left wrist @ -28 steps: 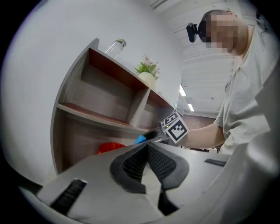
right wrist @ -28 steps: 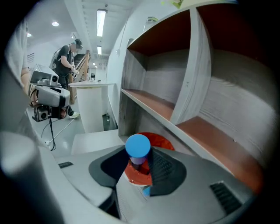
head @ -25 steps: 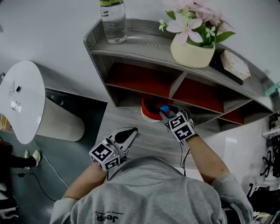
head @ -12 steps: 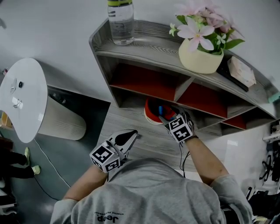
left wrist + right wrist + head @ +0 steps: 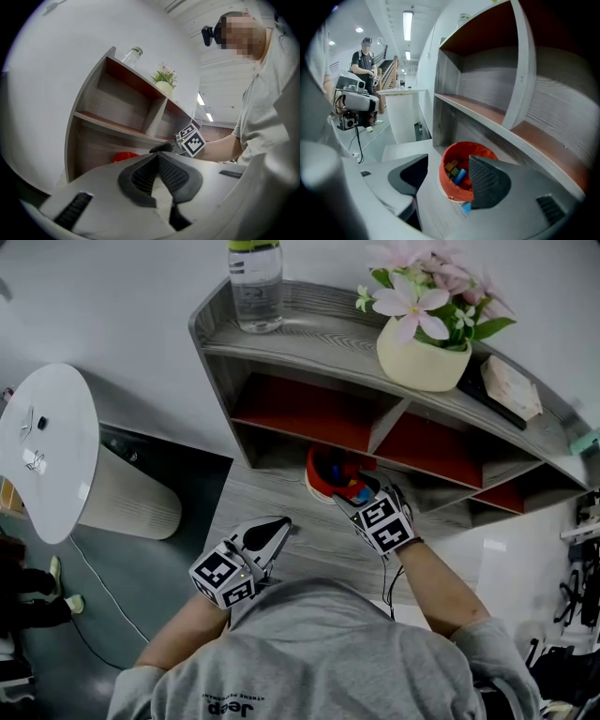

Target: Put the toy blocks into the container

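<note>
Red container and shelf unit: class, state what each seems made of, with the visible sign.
Red container: probably soft fabric or thin plastic, matte; its rim looks wrinkled. Shelf unit: wood or wood-look laminate, matte grey; grain lines show.

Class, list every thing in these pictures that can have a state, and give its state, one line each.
Left gripper: shut, empty.
Right gripper: open, nothing between its jaws.
Red container: upright, open-topped, holding blocks.
Toy blocks: lying inside the container.
Water bottle: upright, capped, on top of the shelf.
Flower pot: upright, on top of the shelf.
</note>
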{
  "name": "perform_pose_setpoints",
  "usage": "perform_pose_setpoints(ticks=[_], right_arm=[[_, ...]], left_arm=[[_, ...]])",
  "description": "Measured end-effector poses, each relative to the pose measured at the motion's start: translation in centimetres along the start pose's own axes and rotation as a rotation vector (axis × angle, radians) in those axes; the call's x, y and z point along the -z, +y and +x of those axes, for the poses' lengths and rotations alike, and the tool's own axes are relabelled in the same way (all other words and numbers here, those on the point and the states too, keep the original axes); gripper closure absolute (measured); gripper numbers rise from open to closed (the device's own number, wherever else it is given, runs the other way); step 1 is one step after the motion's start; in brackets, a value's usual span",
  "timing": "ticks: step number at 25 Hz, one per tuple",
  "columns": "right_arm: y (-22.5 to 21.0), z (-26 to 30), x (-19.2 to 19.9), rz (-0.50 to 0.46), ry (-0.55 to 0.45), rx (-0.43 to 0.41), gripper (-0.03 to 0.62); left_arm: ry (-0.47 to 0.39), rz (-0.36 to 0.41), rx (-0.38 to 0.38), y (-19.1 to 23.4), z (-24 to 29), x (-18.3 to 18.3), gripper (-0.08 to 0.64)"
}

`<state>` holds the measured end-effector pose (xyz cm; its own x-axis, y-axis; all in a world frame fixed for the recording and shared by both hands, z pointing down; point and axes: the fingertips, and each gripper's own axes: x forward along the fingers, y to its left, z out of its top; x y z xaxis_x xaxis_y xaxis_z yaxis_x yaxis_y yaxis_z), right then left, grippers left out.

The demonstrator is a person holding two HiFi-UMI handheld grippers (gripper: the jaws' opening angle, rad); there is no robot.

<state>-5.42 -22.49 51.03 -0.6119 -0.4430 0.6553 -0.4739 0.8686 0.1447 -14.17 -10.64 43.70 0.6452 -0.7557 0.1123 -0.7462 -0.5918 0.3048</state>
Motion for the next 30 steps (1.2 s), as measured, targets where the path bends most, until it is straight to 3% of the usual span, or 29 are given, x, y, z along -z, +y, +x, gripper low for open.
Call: perform_pose_setpoints(ticks=[8,17,23,30], right_arm=[[6.1,1.5,-0.1,-0.054,-0.011,-0.136,0.317],[15.4,8.6,4.5,-0.098,0.110,-0.282,0.336],[18.3,13.7,8.7,-0.098,0.216,-0.286,0.342],[18.4,17.9,13.2,-0.052,0.303,-0.220,0.342]], left_arm=[[-0.017,-0.020,-0.050,0.9,-2.1,0.9,0.548],[0.028,-0.082,-0.137,2.9,-7.5,5.5,0.548],[0.064,-0.101,-0.155,4.5,-10.5,7.8,0.548],[0.092,-0.145,-0.171,5.9,-12.8,10.6,0.548]])
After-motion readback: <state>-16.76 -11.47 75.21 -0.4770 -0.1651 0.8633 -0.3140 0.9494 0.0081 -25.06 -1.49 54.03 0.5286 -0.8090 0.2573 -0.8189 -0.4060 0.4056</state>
